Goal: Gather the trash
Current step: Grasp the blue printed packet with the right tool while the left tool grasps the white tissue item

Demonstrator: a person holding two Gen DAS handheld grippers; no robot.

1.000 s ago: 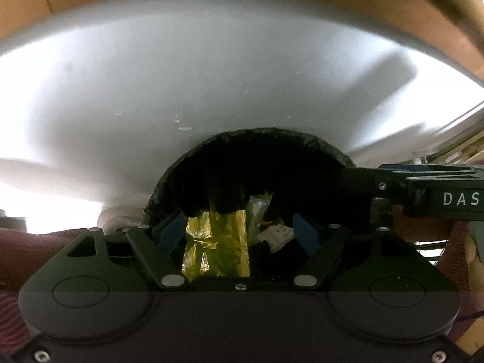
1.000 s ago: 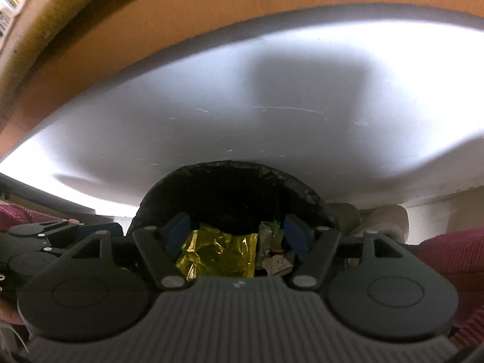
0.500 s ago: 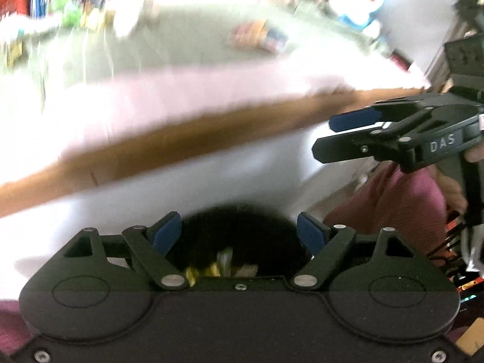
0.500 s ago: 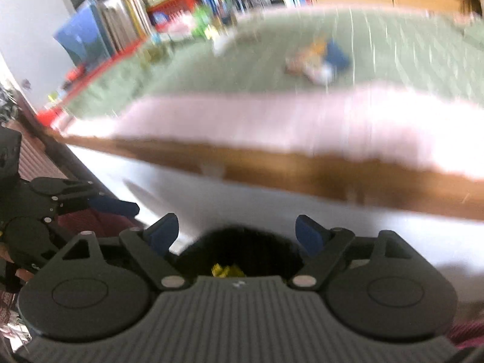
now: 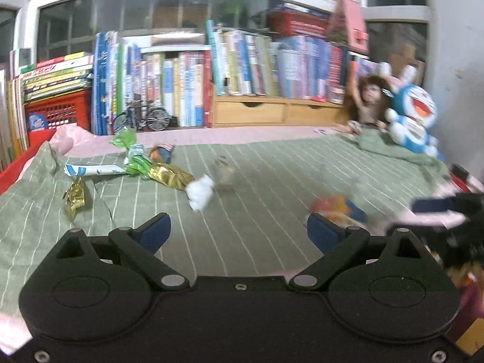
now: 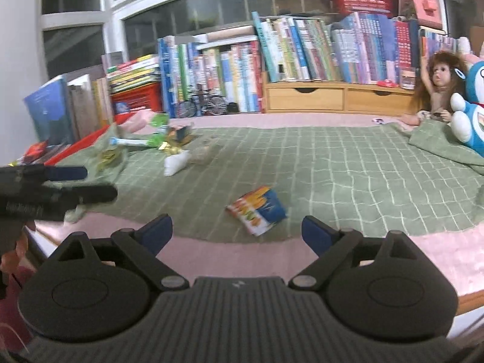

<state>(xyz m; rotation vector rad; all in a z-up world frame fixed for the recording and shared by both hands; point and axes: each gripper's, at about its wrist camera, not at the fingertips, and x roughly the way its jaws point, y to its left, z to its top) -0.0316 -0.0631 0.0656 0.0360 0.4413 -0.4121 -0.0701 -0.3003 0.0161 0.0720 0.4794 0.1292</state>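
Book-lined windows (image 6: 196, 18) behind bed (image 6: 348, 163)

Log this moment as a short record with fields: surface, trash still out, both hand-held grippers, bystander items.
surface: green checked blanket over a pink sheet
trash near edge: orange-and-blue snack packet, lying flat
trash far left: white tissue wad, gold wrapper, small gold wrapper, green wrapper, white paper strip
left hand-held gripper: jaws opening, nothing between them
right hand-held gripper: jaws opening, nothing between them
bystander items: doll, blue plush toy, row of books
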